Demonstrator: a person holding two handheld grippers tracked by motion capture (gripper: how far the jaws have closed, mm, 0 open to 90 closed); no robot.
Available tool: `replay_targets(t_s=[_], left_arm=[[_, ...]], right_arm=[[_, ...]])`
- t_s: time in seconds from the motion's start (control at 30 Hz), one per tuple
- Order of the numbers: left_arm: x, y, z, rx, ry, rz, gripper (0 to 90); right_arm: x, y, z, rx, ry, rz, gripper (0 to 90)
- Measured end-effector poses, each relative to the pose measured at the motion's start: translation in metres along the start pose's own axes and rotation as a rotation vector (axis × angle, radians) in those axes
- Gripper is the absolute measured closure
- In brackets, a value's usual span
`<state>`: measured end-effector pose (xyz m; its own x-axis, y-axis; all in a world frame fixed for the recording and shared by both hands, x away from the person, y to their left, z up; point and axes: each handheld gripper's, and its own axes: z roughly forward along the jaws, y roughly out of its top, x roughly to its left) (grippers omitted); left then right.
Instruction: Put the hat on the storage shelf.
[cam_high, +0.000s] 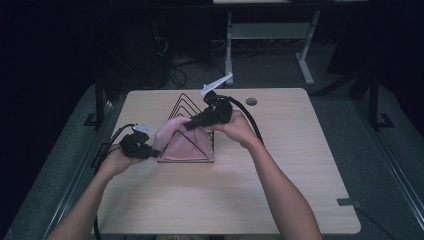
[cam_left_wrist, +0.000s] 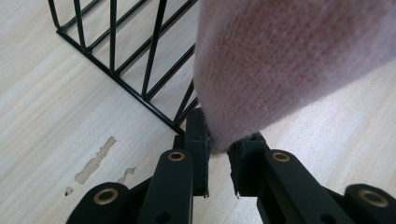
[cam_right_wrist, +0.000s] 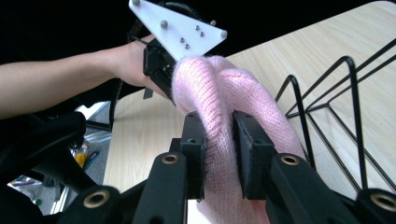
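Both the left claw (cam_high: 150, 148) and right claw (cam_high: 189, 125) clamp the pink knit hat (cam_high: 184, 145) over the wire rack (cam_high: 186, 104)

There were no words, numbers, labels or signs to read anywhere, not on the pink knit cloth (cam_high: 182, 142), the wire rack (cam_high: 186, 102) or the tabletop (cam_high: 280, 165).

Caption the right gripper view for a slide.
Right gripper pinches a fold of pink knit hat beside a black wire rack on the table.

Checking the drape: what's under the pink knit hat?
The pink knit hat covers the black wire rack's near triangles; bare ones rise behind. Whether fabric touches the hidden wires is not visible.
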<state>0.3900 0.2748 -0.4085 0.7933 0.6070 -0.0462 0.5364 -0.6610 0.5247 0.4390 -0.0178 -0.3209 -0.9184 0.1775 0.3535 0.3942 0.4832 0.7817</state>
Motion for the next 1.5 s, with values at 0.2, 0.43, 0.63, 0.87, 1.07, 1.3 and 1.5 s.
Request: replay_targets(t_s=[0.2, 0.43, 0.63, 0.87, 1.07, 1.3, 1.5], left_arm=[[0.001, -0.001, 0.004, 0.019, 0.002, 0.005, 80.2], [0.001, 0.000, 0.008, 0.039, 0.005, 0.010, 80.4], [0.003, -0.001, 0.008, 0.046, 0.005, 0.012, 79.1], [0.001, -0.003, 0.001, 0.015, 0.002, -0.007, 67.5], [-0.002, -0.005, -0.009, -0.006, 0.011, 0.000, 61.5], [-0.007, -0.006, -0.019, -0.039, 0.014, -0.017, 58.7], [-0.010, -0.005, -0.021, -0.046, 0.019, -0.030, 53.2]], right_arm=[[-0.002, -0.004, 0.003, 0.004, 0.010, 0.003, 74.4], [-0.003, -0.008, 0.006, 0.013, 0.018, 0.005, 74.2], [-0.003, -0.008, 0.006, 0.008, 0.020, 0.012, 71.3], [0.000, -0.007, -0.002, -0.005, 0.013, 0.015, 61.3], [0.009, -0.012, -0.016, -0.040, -0.029, -0.004, 52.0], [0.010, -0.028, -0.040, -0.067, -0.110, 0.003, 43.6], [0.008, -0.043, -0.060, -0.083, -0.161, 0.020, 38.6]])
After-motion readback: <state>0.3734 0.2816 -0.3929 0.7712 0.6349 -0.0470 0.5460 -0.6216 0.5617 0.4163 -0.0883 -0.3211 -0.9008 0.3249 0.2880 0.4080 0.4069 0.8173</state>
